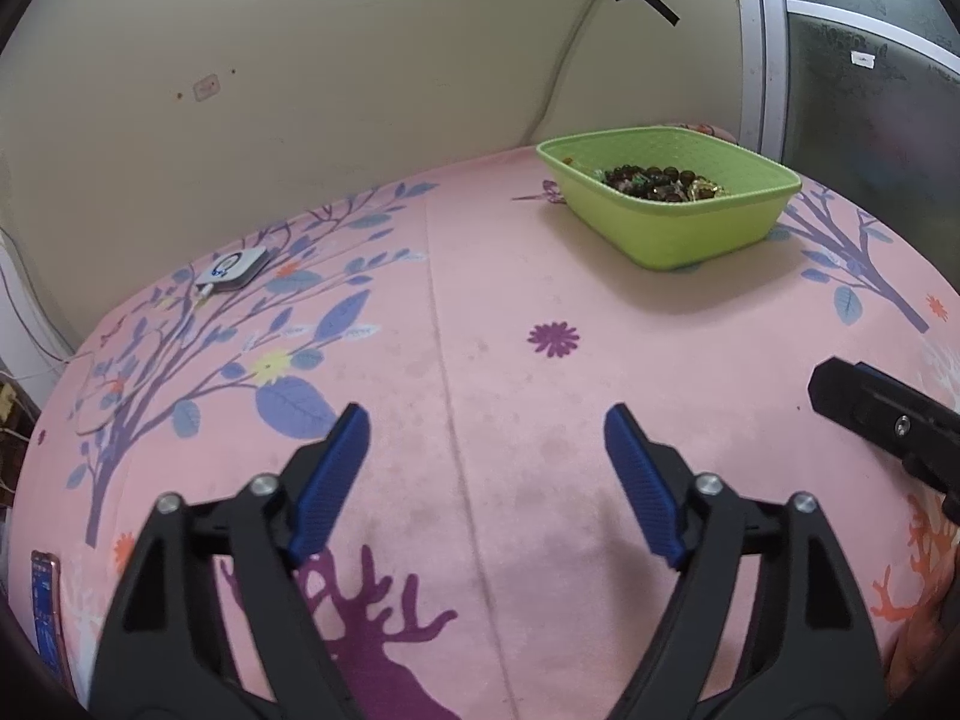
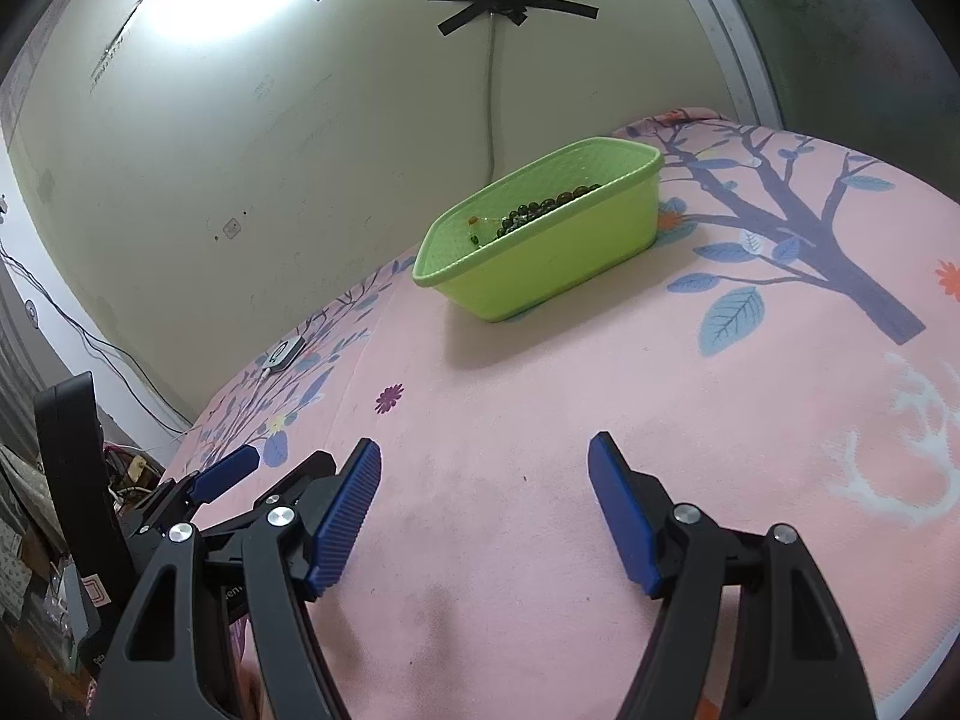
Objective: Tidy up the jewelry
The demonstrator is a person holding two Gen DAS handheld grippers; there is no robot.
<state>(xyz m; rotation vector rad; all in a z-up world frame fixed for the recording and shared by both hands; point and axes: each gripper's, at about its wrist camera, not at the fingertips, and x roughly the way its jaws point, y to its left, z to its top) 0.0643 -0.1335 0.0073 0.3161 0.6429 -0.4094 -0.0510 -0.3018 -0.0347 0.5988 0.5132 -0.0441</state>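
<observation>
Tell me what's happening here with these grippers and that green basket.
A person holds two blue-padded grippers above a pink tree-patterned bedsheet. The left gripper and right gripper are both open and empty. Dark beaded jewelry lies inside the lime-green plastic basket ahead of them; neither gripper touches it.

Bed [image 1: 480, 312] covered by pink tree-print sheet; cream wall [image 1: 300, 60] crossed by black tape [image 2: 510, 0]; dark window [image 1: 870, 60] seen at right.
</observation>
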